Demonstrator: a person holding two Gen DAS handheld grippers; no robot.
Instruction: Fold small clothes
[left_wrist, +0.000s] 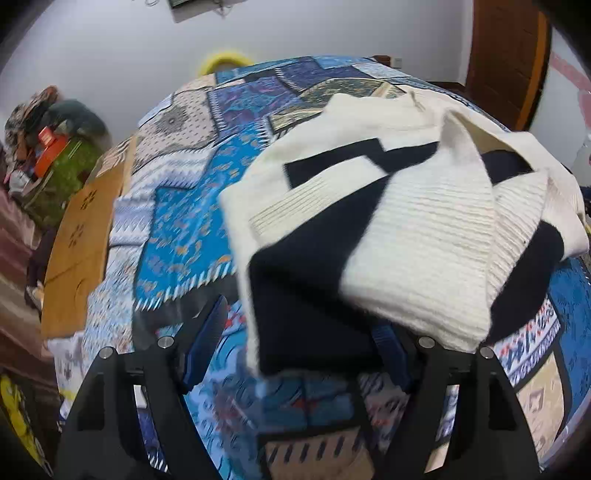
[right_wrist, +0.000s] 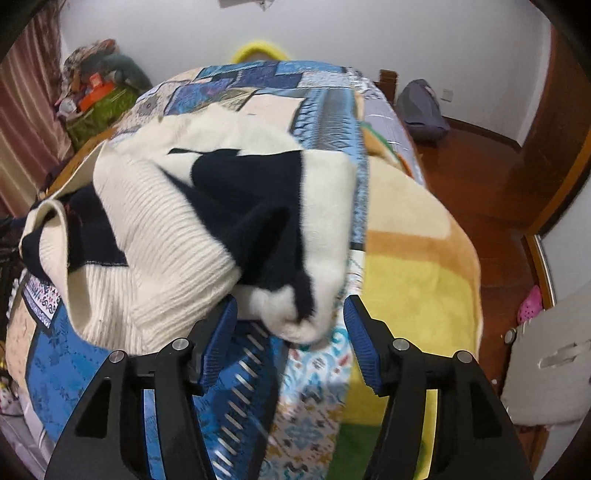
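A cream and black knit sweater (left_wrist: 417, 236) lies in a loose fold on the patchwork bedspread (left_wrist: 184, 221). My left gripper (left_wrist: 299, 325) is open just above its near black corner. The left blue pad (left_wrist: 207, 339) stands well off the cloth, and the sweater's hem partly hides the right pad (left_wrist: 391, 354). In the right wrist view the same sweater (right_wrist: 166, 229) bulges toward me, its bunched cream and black corner lying between the jaws of my right gripper (right_wrist: 291, 306). This gripper is open too, and neither of its blue pads (right_wrist: 221, 339) presses the cloth.
A cardboard box (left_wrist: 81, 236) leans at the bed's left edge, with a pile of belongings (left_wrist: 55, 147) behind it. A yellow and tan blanket (right_wrist: 406, 277) covers the bed's right side. Beyond it are the wooden floor (right_wrist: 480, 166), a grey bag (right_wrist: 424, 107) and a pink shoe (right_wrist: 530, 304).
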